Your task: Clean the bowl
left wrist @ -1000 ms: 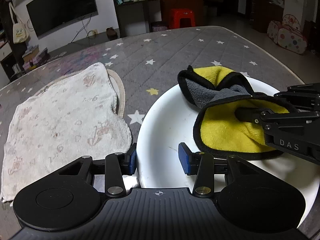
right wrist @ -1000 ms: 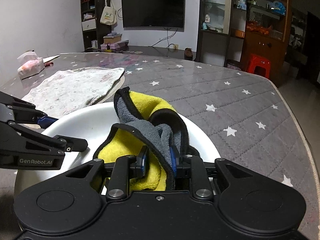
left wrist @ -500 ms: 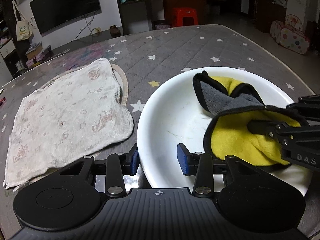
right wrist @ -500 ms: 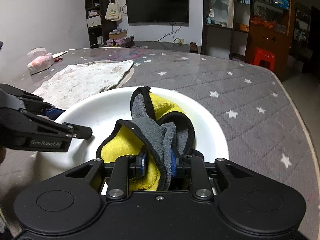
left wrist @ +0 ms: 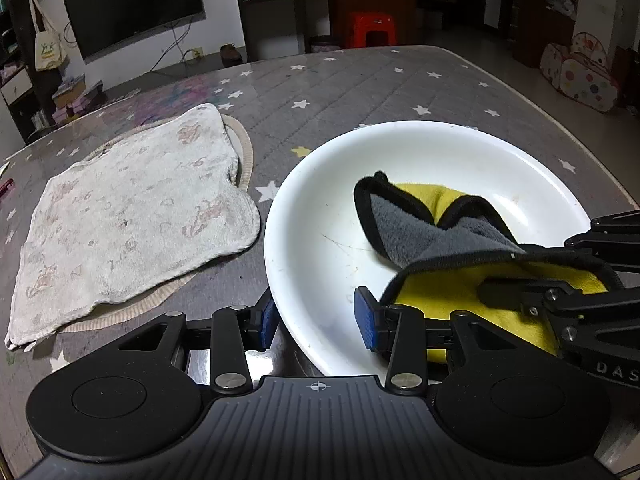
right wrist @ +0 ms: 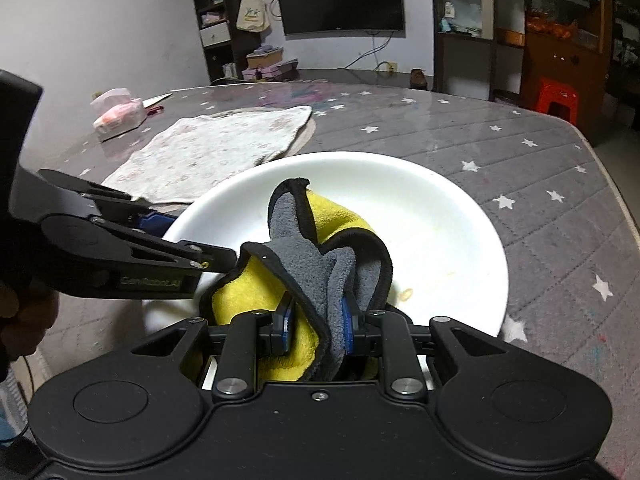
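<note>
A wide white bowl (left wrist: 440,152) sits on the grey star-patterned table. My left gripper (left wrist: 316,320) is shut on its near-left rim, one blue pad outside the wall and one inside. A yellow and grey cloth (left wrist: 420,232) with black edging lies bunched in the bowl's near right part. In the right wrist view my right gripper (right wrist: 318,328) is shut on a fold of this cloth, low over the bowl (right wrist: 440,208). Small smears show on the bowl's bare floor beside the cloth.
A pale patterned towel (left wrist: 132,216) lies on a round mat (left wrist: 244,152) left of the bowl, close to its rim. A tissue pack (right wrist: 120,114) sits at the table's far left. The table's edge (right wrist: 624,216) runs along the right. A hand (right wrist: 24,316) holds the left gripper.
The cloth has been dragged from the bowl's far rim back towards the near side, baring the far part of the bowl. The left gripper keeps its hold on the rim.
</note>
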Demonstrator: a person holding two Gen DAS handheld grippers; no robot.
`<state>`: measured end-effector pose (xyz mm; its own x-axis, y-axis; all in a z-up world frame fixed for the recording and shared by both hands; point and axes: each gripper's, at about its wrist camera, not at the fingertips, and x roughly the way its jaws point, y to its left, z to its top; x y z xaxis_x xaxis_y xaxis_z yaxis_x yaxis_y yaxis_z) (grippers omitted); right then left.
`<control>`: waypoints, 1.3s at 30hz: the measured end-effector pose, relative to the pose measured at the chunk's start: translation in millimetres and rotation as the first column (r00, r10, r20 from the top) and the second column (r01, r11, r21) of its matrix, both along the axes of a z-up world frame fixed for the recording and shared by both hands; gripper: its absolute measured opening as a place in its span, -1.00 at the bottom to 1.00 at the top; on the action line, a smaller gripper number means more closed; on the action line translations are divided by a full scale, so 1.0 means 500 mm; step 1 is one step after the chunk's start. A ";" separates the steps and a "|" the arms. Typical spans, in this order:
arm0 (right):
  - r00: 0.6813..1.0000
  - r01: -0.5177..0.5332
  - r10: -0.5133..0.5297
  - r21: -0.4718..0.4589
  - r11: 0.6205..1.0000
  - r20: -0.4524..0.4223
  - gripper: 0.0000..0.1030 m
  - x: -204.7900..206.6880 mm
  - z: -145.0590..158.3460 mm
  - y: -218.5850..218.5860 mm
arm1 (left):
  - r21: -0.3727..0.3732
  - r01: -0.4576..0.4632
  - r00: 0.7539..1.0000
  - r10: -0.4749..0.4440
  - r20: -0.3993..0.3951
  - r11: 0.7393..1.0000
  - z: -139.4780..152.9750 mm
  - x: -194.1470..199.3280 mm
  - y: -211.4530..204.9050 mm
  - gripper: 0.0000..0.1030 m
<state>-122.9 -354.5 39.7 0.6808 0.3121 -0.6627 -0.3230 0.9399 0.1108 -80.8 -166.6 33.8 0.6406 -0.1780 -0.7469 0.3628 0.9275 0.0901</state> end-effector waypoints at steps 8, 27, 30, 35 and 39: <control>1.000 0.021 -0.021 -0.025 0.999 0.007 -0.54 0.000 -0.006 -0.019 | 0.009 0.006 1.000 -0.006 0.016 1.000 -0.002 -0.001 -0.001 -0.22; 0.993 0.097 -0.092 -0.070 0.993 0.071 -0.54 0.068 -0.023 -0.037 | 0.085 0.041 0.997 -0.047 0.062 0.996 -0.003 0.050 -0.021 -0.24; 0.993 0.098 -0.092 -0.078 0.992 0.077 -0.54 0.084 -0.024 -0.036 | 0.098 0.047 0.996 -0.054 0.070 0.994 -0.003 0.058 -0.028 -0.24; 0.993 0.091 -0.084 -0.089 0.992 0.082 -0.54 0.103 -0.025 -0.027 | 0.100 0.049 0.996 -0.056 0.073 0.994 -0.003 0.062 -0.028 -0.23; 0.993 0.084 -0.076 -0.093 0.992 0.085 -0.54 0.114 -0.026 -0.021 | 0.085 0.041 0.997 -0.047 0.061 0.996 -0.002 0.063 -0.024 -0.22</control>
<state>-66.1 -364.9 26.9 0.7537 0.1920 -0.6285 -0.2504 0.9681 -0.0046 -49.3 -178.8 32.8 0.6798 -0.1459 -0.7187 0.3942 0.8991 0.1904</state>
